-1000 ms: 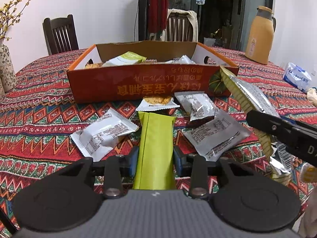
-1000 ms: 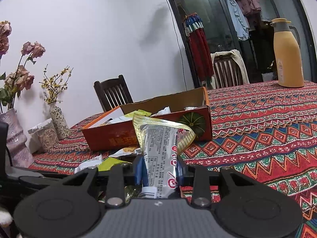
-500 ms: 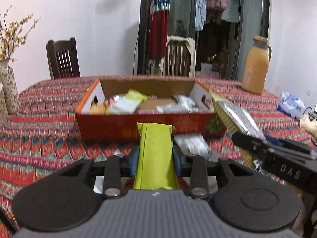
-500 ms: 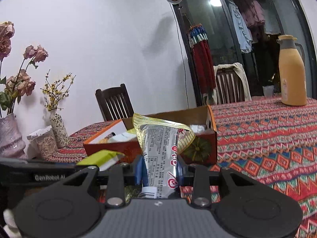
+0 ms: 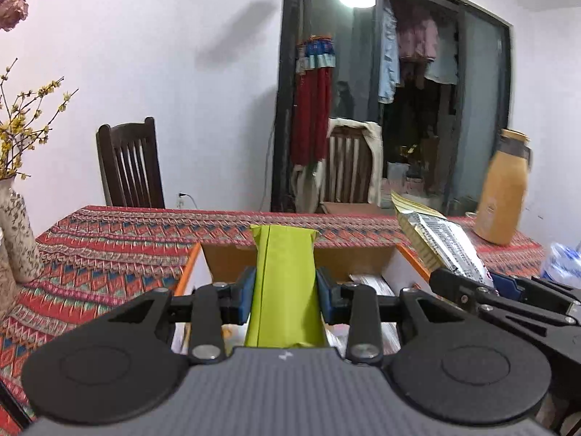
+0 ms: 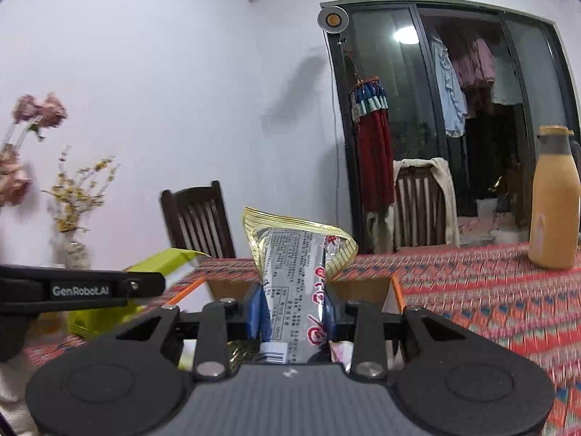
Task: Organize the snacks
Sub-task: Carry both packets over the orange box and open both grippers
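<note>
1. Counter (image 5: 109, 239): red patterned cloth; 2 dark chairs, white wall, glass door behind; tan jug (image 5: 503, 192) at right.
2. Left gripper (image 5: 287, 292): fingers clamped on a plain lime-green packet (image 5: 285, 290), held above the open cardboard box (image 5: 366, 258).
3. Right gripper (image 6: 292, 309): fingers clamped on a silver, gold-edged packet (image 6: 294, 269) above the same box.

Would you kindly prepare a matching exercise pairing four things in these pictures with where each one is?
Things:
1. lime-green snack packet
2. silver-and-gold foil snack packet
3. tall mustard-yellow jug
4. orange-edged cardboard box

Places:
A. standing on the patterned tablecloth, far right
B. clamped in the left tongs
C. on the table just beyond both tongs
D. clamped in the right tongs

Pairs: 1-B, 2-D, 3-A, 4-C
</note>
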`<state>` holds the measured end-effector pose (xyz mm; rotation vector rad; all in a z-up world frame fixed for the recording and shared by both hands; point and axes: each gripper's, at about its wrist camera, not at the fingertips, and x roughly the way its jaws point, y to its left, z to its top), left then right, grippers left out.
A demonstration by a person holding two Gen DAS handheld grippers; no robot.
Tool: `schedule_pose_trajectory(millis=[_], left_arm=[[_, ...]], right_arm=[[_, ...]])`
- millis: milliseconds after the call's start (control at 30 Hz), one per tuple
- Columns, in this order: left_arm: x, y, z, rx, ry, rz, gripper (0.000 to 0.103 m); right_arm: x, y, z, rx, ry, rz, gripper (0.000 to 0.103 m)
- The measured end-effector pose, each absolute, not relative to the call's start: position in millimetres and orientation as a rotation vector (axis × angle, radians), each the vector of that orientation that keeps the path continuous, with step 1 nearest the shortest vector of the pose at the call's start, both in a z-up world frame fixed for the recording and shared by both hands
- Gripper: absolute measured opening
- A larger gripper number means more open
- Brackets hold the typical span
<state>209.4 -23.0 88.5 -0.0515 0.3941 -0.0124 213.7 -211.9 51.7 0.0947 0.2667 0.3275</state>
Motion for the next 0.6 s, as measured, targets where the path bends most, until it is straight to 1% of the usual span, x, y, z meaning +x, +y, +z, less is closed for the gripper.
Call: schedule_pose_trajectory(millis=[100, 200, 300, 433, 467, 500, 533, 567, 600], left_arm=[[239.5, -19.6, 81.8, -0.067, 0.387, 0.023, 0.036], [262.4, -13.6, 62.9, -0.102, 0.397, 0.075, 0.036], [275.9, -16.3, 49.9, -0.047, 0.418, 0.087, 0.035], [279.4, -8.1, 41.0, -0.065, 0.439, 0.094, 0.036], [280.0, -5.8, 39.0, -0.072, 0.442, 0.102, 0.036], [280.5, -3.6, 37.0, -0.08, 0.444, 0.114, 0.036], [280.0, -2.3, 35.7, -0.083, 0.443, 0.125, 0.041], [279.0, -1.1, 35.5, -0.088, 0.442, 0.118, 0.058], [276.6, 0.8, 36.1, -0.098, 0.433, 0.118, 0.07]], right_arm=[[255.0, -202.5, 50.2, 0.091, 0.29, 0.302, 0.033], [282.6, -201.0, 36.1, 0.113, 0.315, 0.292, 0.033], [294.3, -201.1, 22.3, 0.117, 0.366, 0.291, 0.033], [302.9, -199.9, 9.7, 0.127, 0.41, 0.28, 0.034], [305.4, -198.9, 6.6, 0.134, 0.425, 0.278, 0.038], [306.5, -198.0, 3.3, 0.137, 0.44, 0.276, 0.048], [306.2, -198.0, 1.7, 0.138, 0.445, 0.27, 0.053], [304.8, -199.4, 1.3, 0.146, 0.44, 0.258, 0.067], [303.2, -201.7, 1.0, 0.156, 0.43, 0.25, 0.084]])
